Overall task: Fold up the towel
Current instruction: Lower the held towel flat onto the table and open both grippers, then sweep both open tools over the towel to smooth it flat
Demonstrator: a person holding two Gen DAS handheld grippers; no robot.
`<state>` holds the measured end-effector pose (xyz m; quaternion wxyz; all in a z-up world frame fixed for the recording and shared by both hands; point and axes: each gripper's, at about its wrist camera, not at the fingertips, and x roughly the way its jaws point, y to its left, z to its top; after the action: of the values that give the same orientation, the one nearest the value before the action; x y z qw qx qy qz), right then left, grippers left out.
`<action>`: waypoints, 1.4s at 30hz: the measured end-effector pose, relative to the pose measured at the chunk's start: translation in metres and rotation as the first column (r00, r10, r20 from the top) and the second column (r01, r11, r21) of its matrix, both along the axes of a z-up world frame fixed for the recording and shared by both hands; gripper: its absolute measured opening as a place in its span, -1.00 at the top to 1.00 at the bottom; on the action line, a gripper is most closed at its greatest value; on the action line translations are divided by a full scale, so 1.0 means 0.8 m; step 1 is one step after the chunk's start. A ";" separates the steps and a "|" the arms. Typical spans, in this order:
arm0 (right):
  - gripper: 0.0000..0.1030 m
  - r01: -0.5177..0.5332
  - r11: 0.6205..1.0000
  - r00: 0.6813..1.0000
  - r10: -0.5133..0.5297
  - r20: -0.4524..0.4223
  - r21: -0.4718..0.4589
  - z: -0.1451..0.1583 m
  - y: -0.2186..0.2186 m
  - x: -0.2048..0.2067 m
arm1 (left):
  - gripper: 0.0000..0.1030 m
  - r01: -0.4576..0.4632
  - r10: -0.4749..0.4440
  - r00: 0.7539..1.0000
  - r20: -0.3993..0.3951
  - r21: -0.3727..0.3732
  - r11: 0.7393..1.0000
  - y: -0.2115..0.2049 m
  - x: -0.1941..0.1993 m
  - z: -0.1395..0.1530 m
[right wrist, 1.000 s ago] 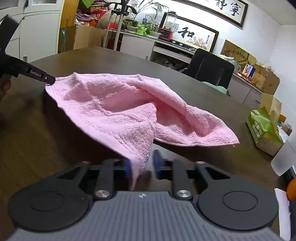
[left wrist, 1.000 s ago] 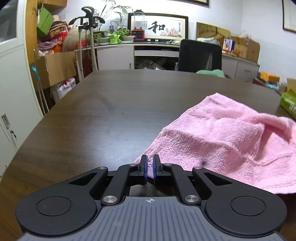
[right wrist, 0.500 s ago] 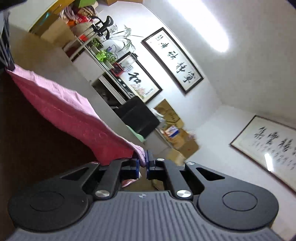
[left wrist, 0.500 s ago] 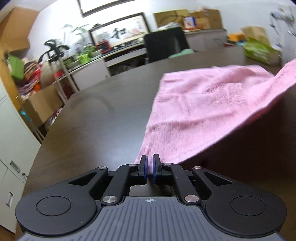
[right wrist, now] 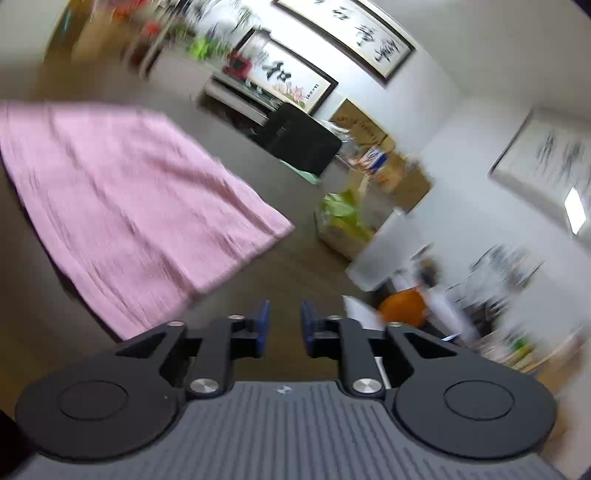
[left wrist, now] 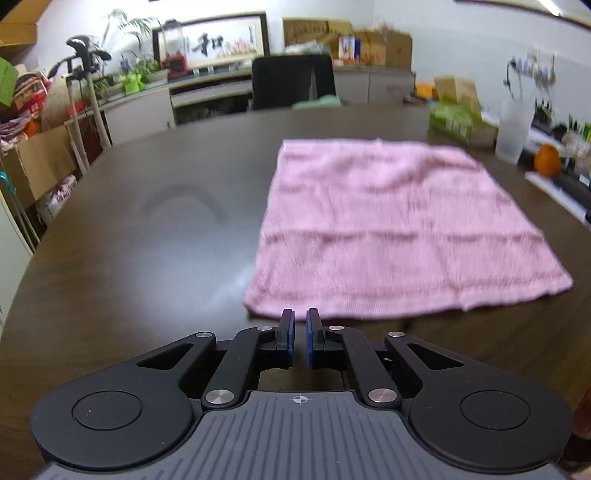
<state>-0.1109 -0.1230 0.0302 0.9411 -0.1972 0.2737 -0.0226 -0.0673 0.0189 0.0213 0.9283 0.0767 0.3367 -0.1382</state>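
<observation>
Left gripper is hovering just short of the pink towel, jaws narrowly parted and gripping nothing. Right gripper is hanging released beside it. Towel is lying flat on the dark table.

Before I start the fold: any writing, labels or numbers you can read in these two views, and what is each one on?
"和": large brush character on the framed picture behind the cabinet, also seen in the right wrist view.
Calligraphy scroll high on the wall: characters blurred, unreadable.
Second scroll on the right wall: blurred, unreadable.
Cardboard box: faint print, unreadable.
Green packet on the table: print too blurred.
Pink towel: no text.
</observation>
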 end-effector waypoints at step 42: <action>-0.79 -0.072 0.925 0.929 0.198 -0.312 0.373 -0.055 0.042 0.400 | -0.35 -0.167 0.168 0.985 -0.048 0.025 0.986 -0.003 0.252 -0.029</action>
<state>0.2090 -0.0895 -0.0141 0.8980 -0.0434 0.4189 0.1279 0.1339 0.0166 -0.0017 0.9269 0.0546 0.3667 -0.0581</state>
